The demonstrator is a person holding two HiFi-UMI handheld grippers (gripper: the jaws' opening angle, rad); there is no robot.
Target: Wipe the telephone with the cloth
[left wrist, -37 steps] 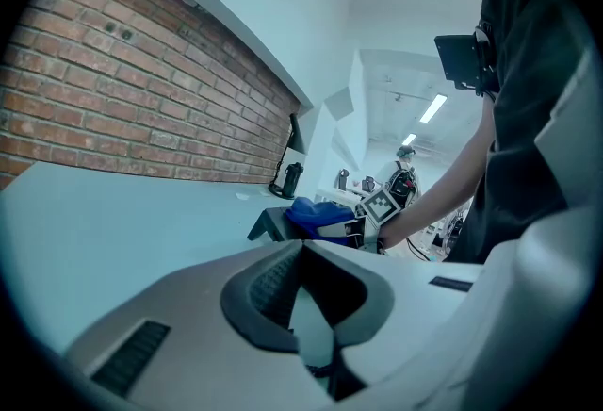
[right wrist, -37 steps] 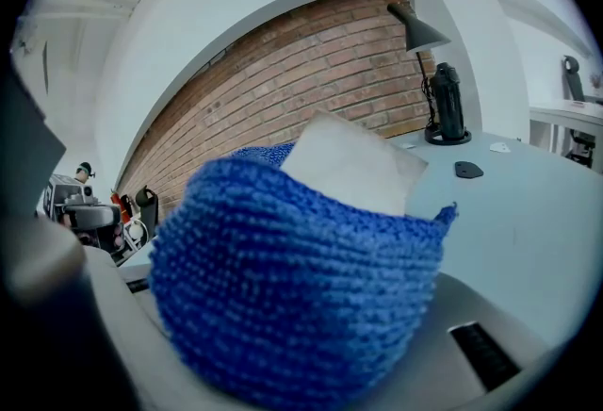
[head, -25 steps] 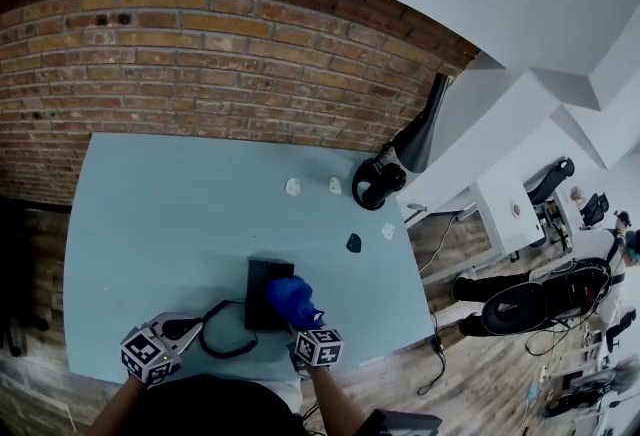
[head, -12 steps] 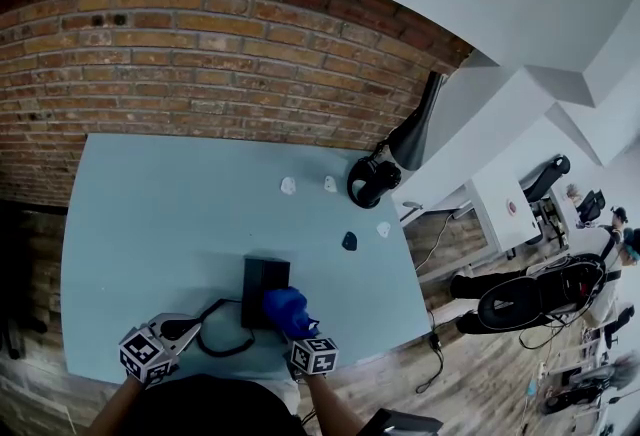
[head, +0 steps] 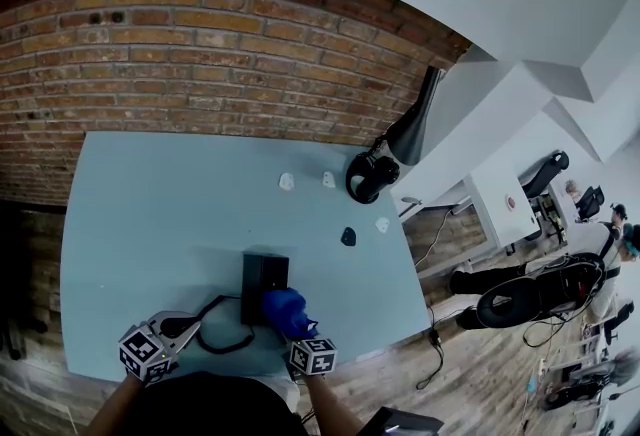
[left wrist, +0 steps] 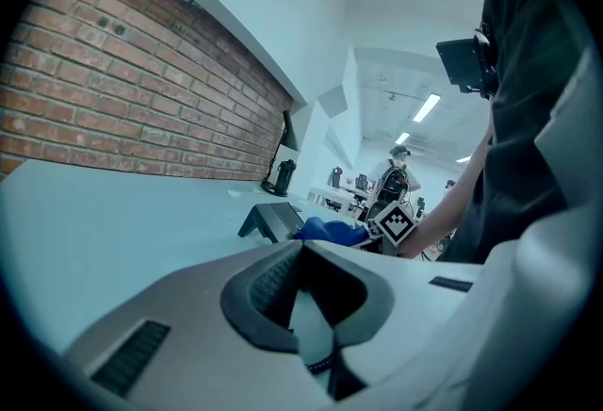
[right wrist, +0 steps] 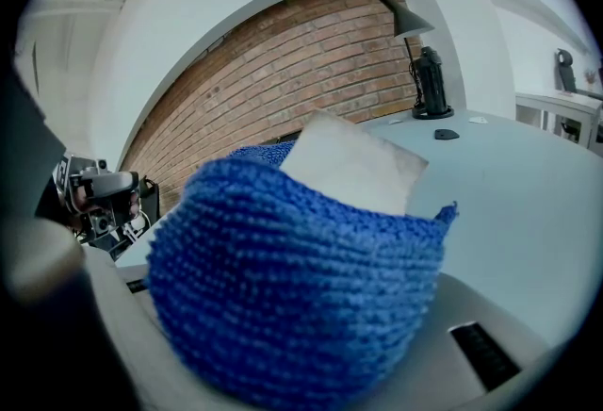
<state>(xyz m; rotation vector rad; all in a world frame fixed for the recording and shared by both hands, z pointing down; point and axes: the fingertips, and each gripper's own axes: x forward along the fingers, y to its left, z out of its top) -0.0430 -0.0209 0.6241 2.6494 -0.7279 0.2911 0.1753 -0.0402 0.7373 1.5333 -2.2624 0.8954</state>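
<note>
My right gripper (head: pixel 292 322) is clamped on the blue cloth (head: pixel 282 308) at the near right end of the telephone (head: pixel 262 276). Its unwiped length runs away from me, just far-left of my fingers. My left gripper (head: pixel 180 329) sits farther left, tips together, with the coiled cord (left wrist: pixel 321 366) showing behind them.

left gripper (head: pixel 178 329), right gripper (head: pixel 298 332), black-and-white marker cubes, pale grey jaws, dark top

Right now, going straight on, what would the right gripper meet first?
Probably the telephone: the right gripper, shut on the blue cloth, points at its near edge, though depth is unclear.
</note>
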